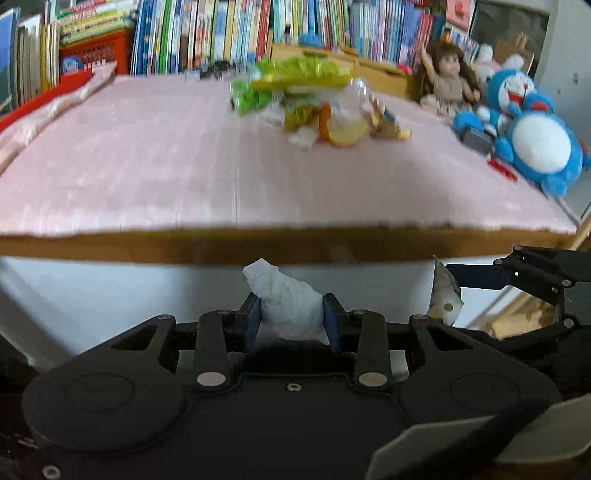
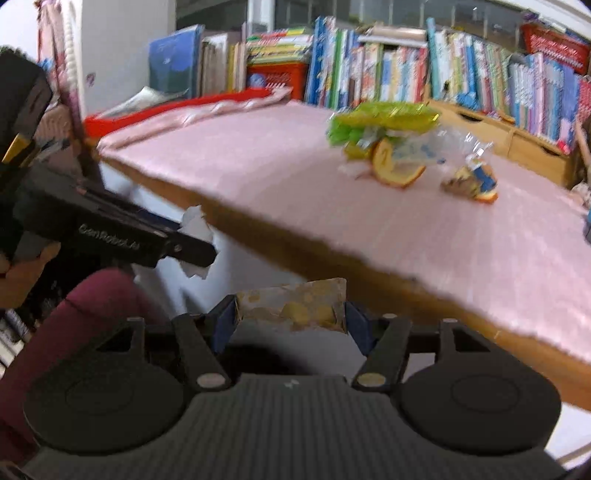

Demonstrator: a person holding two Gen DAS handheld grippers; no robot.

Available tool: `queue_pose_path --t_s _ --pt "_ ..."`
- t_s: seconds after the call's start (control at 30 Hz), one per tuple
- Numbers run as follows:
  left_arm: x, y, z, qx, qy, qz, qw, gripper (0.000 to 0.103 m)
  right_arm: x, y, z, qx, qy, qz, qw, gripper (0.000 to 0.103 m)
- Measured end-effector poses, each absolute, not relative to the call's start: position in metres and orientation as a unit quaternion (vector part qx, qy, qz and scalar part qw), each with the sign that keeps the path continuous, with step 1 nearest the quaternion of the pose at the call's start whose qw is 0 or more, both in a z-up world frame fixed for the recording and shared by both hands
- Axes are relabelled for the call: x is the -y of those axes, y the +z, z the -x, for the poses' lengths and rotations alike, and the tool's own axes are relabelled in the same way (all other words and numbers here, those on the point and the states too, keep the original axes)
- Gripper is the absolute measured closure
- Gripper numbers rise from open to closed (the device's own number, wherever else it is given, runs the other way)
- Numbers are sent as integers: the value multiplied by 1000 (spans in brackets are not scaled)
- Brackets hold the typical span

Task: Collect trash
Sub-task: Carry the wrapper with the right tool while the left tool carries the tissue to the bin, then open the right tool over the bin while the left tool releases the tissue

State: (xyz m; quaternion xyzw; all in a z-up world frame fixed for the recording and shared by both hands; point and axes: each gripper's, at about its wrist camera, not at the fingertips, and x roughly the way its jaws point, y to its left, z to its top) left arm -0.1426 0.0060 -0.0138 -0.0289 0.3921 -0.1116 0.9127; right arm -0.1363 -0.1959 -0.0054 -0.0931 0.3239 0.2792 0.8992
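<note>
From my left wrist camera, my left gripper [image 1: 291, 319] is clamped on a crumpled white tissue [image 1: 286, 306], held below the table edge [image 1: 258, 245], which cuts across ahead of it. On the pink cover [image 1: 147, 158] the trash pile [image 1: 310, 107] sits toward the far side: green wrappers, clear plastic, orange peel. A doll [image 1: 448, 79] and a blue plush [image 1: 532, 129] flank it on the right, with books [image 1: 221, 33] behind. My right gripper [image 1: 448, 295] shows at the right edge, carrying a brownish wrapper [image 1: 445, 291].

From my right wrist camera, that gripper [image 2: 291, 319] grasps the wrapper [image 2: 295, 308] between its blue pads, again below the edge [image 2: 295, 254]. The pile [image 2: 391, 147] lies up on the cover [image 2: 240, 147], well apart. At left I see the left gripper [image 2: 192, 240] with the tissue [image 2: 195, 223], and a maroon sleeve [image 2: 74, 325] beneath.
</note>
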Motion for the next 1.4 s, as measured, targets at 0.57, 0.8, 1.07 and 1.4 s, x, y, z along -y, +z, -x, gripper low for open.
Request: queue_pose_path --t_s 0.57,0.8,1.07,1.4 --pt "6 -112 127 -521 -100 -11 847 69 168 -100 144 -443 307 126 833 28" --pt "6 -124 124 -540 -100 -18 836 69 169 -101 140 -453 308 121 828 28" --pt "11 -130 123 -553 -103 -22 826 68 168 -97 135 -460 310 122 823 27" --pt "10 -131 123 -557 -101 -24 824 63 165 -100 133 -461 312 128 821 26"
